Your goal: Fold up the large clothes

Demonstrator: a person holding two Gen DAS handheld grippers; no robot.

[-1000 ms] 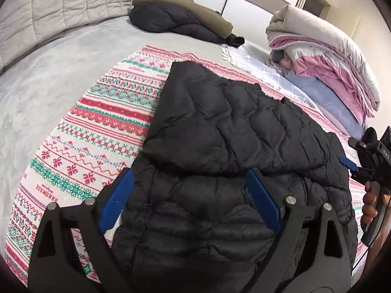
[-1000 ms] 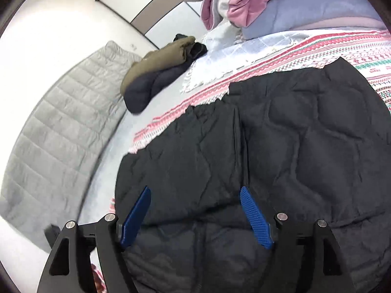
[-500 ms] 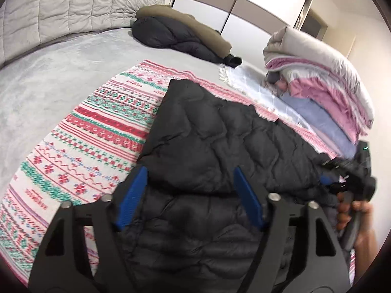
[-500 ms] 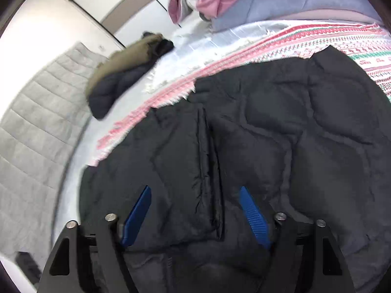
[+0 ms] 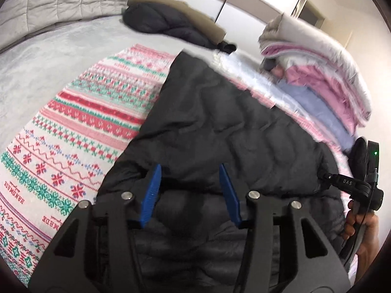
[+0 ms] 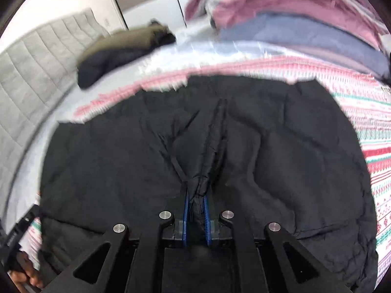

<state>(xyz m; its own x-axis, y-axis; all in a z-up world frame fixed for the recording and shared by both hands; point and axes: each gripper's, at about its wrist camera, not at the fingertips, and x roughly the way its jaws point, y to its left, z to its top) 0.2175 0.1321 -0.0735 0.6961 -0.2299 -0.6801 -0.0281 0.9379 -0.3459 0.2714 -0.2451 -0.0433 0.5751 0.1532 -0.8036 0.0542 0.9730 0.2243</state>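
The right gripper point(image 6: 195, 195) has its 2 blue pads clamped tight on a pinched ridge of the black quilted jacket point(image 6: 268, 151), the fabric drawn up into creases that run away from the pads toward the far hem. The left gripper point(image 5: 190, 171) is about half open and its jaws are closing; its blue fingers point(image 5: 152, 193) straddle the near edge of a folded-over layer of the same black quilted jacket point(image 5: 220, 122), with padded cloth between them, and the pads do not yet press on it. In the left wrist view the right gripper point(image 5: 327, 178) shows at the right edge, its tip at the jacket's right side, with the right hand point(image 5: 361, 229) wrapped around its handle. In the right wrist view the left hand point(image 6: 24, 272) shows at the lower left corner. The jacket lies spread across a patterned blanket point(image 5: 73, 127) in red, green and white bands, which sits on a grey bed point(image 5: 36, 68). Beyond the jacket, at the far side of the bed, lies a heap of dark and olive clothes point(image 5: 171, 22), near a quilted grey headboard point(image 5: 61, 0). To the right of the jacket a stack of folded bedding point(image 5: 330, 78) in white, pink and blue rises above the blanket. White and grey wardrobe doors point(image 5: 244, 2) stand behind the bed.
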